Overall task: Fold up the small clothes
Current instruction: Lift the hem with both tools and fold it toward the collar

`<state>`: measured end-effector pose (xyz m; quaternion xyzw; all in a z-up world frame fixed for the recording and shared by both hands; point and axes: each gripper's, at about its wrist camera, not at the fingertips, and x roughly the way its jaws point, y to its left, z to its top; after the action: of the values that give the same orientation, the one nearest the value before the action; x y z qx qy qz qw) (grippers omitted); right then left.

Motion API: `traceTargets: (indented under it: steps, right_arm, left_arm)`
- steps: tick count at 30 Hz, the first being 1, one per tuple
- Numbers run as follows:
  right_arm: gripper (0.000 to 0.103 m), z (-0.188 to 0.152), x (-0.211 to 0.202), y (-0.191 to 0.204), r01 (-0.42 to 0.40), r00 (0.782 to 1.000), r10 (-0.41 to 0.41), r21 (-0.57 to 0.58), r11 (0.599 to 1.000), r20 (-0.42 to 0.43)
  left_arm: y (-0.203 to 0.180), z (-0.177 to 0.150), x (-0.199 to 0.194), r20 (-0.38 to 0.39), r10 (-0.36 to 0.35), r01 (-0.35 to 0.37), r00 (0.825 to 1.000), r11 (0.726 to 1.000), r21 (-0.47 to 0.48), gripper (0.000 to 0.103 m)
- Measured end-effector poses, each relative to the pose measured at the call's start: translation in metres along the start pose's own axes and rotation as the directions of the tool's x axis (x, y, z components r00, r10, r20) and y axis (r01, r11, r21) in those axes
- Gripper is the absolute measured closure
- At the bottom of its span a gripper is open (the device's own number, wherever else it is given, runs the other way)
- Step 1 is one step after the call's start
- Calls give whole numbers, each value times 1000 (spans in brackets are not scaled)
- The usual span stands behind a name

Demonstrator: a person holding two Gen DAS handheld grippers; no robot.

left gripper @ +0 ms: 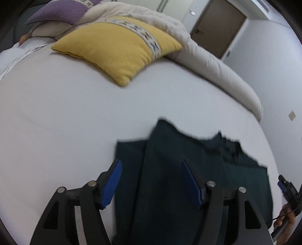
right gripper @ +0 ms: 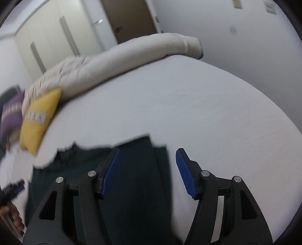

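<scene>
A dark green garment (left gripper: 179, 169) lies partly folded on the white bed sheet (left gripper: 66, 122). It also shows in the right wrist view (right gripper: 135, 179). My left gripper (left gripper: 152, 165) is open and empty over the garment's left side, its left finger over the sheet. My right gripper (right gripper: 147, 154) is open and empty over the garment's right edge, its right finger over bare sheet. The right gripper also shows at the right edge of the left wrist view (left gripper: 286, 186). The frames are blurred.
A yellow cushion (left gripper: 120, 47) and a purple cushion (left gripper: 60, 11) lie at the head of the bed. A beige duvet (left gripper: 217, 64) is bunched along the far side. A brown door (left gripper: 220, 26) and white wardrobe (right gripper: 51, 32) stand behind.
</scene>
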<state>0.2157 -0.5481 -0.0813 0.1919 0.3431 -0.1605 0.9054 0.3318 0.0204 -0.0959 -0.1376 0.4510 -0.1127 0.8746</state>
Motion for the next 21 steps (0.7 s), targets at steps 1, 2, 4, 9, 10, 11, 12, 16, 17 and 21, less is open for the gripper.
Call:
traceTargets:
  steps: [1, 2, 4, 9, 10, 11, 12, 16, 17, 21]
  right_arm:
    - [44, -7, 4, 6, 6, 1000, -7, -31, 1000, -24]
    - [44, -14, 4, 11, 18, 999, -20, -57, 998, -37]
    - [44, -28, 9, 14, 49, 997, -56, -105, 993, -59]
    - [47, -62, 11, -3, 91, 990, -99, -91, 992, -96]
    - [47, -62, 7, -5, 110, 990, -115, -70, 991, -76]
    - [47, -61, 2, -8, 113, 991, -116, -50, 992, -60]
    - [47, -61, -2, -11, 104, 994, -105, -22, 994, -43]
    - [47, -66, -4, -11, 99, 994, -101, -46, 994, -43]
    - [47, -69, 2, -9, 98, 992, -102, -63, 993, -74]
    - [55, -76, 1, -9, 88, 992, -93, -64, 994, -84]
  left_arm:
    - [-2, -6, 4, -14, 4, -3, 1000, 1000, 18, 49]
    - [-2, -11, 8, -31, 10, -9, 999, 999, 32, 72]
    - [0, -20, 14, -43, 22, -20, 999, 999, 51, 82]
    - [8, -26, 7, -31, 32, -29, 999, 997, 70, 95]
    - [8, -27, 5, -29, 34, -32, 999, 997, 76, 95]
    - [8, -29, 3, -26, 37, -34, 999, 996, 83, 96]
    - [8, -32, 1, -23, 38, -36, 999, 996, 85, 96]
    - [8, -39, -3, -10, 37, -36, 999, 996, 84, 96]
    - [10, -40, -5, -8, 32, -32, 999, 997, 76, 96]
    - [17, -46, -13, 6, 25, -25, 1000, 999, 42, 96]
